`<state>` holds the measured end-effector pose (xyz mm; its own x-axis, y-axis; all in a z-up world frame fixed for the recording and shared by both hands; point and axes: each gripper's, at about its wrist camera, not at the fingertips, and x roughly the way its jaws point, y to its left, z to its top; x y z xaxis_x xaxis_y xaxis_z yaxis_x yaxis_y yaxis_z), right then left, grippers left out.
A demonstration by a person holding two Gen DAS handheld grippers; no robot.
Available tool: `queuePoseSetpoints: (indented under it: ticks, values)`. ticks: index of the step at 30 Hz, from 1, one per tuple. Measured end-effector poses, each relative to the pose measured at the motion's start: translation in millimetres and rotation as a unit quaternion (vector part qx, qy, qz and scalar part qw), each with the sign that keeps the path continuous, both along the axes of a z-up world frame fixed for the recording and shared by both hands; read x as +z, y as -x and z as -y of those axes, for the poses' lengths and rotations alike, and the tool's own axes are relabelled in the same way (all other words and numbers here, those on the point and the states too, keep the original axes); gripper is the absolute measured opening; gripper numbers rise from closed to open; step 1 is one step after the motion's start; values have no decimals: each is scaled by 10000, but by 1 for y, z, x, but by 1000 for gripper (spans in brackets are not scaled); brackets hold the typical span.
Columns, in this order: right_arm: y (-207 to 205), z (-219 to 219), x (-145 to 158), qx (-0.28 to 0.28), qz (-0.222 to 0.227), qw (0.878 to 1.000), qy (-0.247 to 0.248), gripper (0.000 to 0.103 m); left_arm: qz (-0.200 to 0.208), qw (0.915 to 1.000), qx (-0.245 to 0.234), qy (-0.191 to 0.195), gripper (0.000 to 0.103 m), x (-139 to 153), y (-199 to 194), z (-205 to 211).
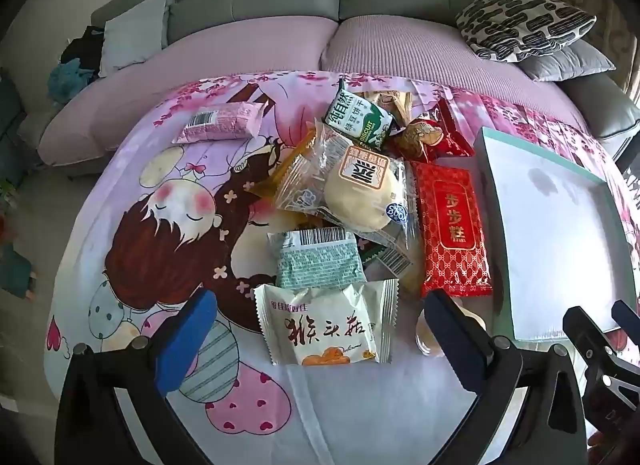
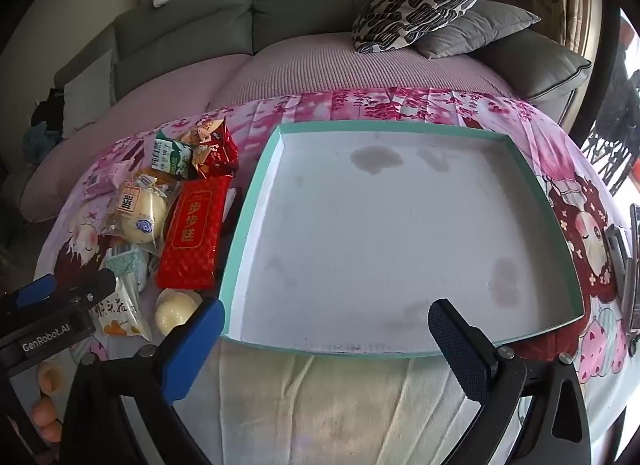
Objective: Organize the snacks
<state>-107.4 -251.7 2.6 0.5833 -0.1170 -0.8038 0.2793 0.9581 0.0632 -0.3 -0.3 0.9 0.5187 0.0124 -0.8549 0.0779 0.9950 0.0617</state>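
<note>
On the cartoon-print cloth [image 1: 132, 201], the left gripper [image 1: 320, 329] hangs wide and empty, the white mushroom-biscuit packet [image 1: 326, 325] lying flat between its fingers at the snack pile's near edge, while the right gripper [image 2: 326, 339], equally wide and empty, hovers over the near rim of the teal-edged box lid [image 2: 256, 185].

Left gripper [image 1: 320, 329], right gripper [image 2: 326, 329]: jaws wide, angled down.

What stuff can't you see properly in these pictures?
- Orange packet, left wrist view: mostly buried under the clear-wrapped bun.
- Round pale snack, left wrist view: hidden behind a finger of the left gripper.
- Tray, left wrist view: its right side is cut off by the picture edge.
- Small print on the mint packet, right wrist view: too small to read.
</note>
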Motion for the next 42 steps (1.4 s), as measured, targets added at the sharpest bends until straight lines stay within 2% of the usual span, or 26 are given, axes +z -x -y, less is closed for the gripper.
queuePoseSetpoints:
  ticks: [4, 5, 13, 42]
  values:
    - [0, 0, 1, -41, -4, 10000, -21, 103, 82, 9999, -80, 109, 103, -3, 9, 7]
    - [0, 0, 2, -51, 0, 10000, -28, 103, -28, 9998, -117, 176, 103, -5, 2, 2]
    - [1, 5, -2, -96, -37, 9999, -92, 103, -62, 9991, -261, 323, 103, -1, 1, 1]
    - [2, 9, -3, -211, -54, 9997, -101, 103, -116, 9995, -257, 172, 103, -5, 1, 1]
